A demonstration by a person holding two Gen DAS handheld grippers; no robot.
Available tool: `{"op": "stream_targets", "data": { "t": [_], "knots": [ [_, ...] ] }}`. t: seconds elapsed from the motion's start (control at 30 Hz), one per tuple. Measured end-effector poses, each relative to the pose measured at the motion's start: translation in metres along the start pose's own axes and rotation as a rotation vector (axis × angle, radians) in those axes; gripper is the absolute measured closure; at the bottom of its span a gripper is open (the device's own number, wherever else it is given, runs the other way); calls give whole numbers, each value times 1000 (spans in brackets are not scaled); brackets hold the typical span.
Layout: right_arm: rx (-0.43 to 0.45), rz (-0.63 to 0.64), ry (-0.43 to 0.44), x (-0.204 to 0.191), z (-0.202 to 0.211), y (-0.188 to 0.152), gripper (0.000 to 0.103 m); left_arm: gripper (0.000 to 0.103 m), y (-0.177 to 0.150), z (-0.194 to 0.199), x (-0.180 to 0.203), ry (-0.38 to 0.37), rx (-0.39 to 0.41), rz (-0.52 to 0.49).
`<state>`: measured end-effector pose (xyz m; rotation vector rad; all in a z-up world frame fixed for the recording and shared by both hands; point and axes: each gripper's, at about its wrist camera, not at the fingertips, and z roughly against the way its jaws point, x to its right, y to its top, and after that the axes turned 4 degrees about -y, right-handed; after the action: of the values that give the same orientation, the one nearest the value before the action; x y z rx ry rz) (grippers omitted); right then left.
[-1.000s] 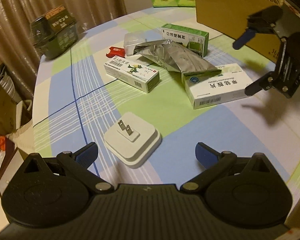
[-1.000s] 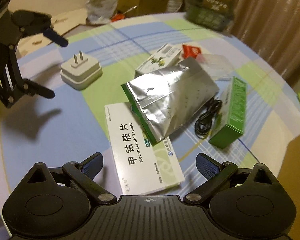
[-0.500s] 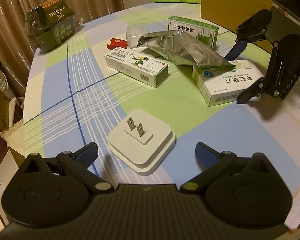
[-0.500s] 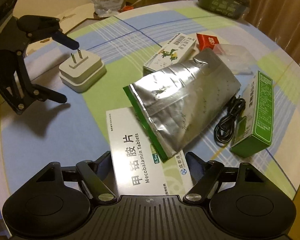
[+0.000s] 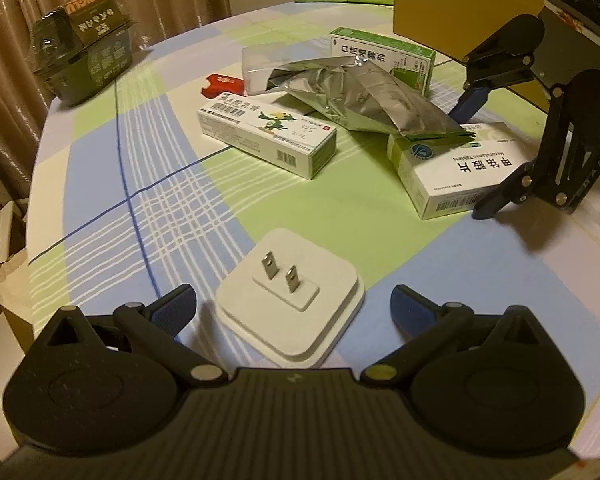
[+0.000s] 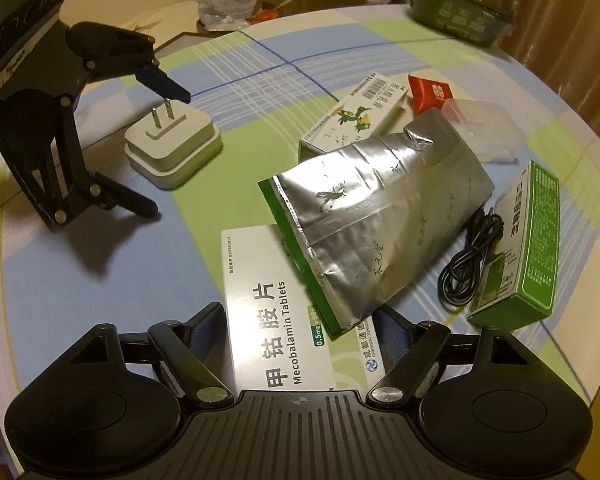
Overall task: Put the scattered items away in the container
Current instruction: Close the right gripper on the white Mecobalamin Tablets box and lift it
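Observation:
My left gripper is open, its fingers on either side of a white plug adapter lying prongs up on the table; the adapter also shows in the right wrist view. My right gripper is open around the near end of a white Mecobalamin tablet box, its pads close to the box sides. A silver foil pouch lies across that box. From the left wrist view, the right gripper straddles the box. A brown cardboard box stands at the back.
On the checked tablecloth lie a white-green medicine box with a bird logo, a green box, a black coiled cable, a red packet and a clear plastic case. A dark wrapped package sits at the table's far edge.
Both grippers have moved forward and down. The left now brackets the adapter; the right has slid over the tablet box end and narrowed toward it.

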<state>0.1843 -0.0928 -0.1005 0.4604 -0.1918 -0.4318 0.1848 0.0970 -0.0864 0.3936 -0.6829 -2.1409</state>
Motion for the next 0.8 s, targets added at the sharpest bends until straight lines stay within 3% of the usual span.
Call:
{"op": "stream_targets", "data": {
  "t": [0.07,0.3,0.43,0.53,0.8],
  "knots": [
    [-4,-30,1,0,1,0,31,1,1,-2,1,-14,-3,-7],
    [-6,-92,-2,-15,12,-12,32,2,4,-4,1,-32,-5,-7],
    [8,-146,-16,-26,21,-25,32,11,4,-3,1,-32,-11,3],
    [8,-205,-44,-31,30,-37,32,28,5,0,2,-34,-13,27],
    [15,-427,-147,-33,64,-77,33,28,2,14,40,-51,-74,84]
  ]
}}
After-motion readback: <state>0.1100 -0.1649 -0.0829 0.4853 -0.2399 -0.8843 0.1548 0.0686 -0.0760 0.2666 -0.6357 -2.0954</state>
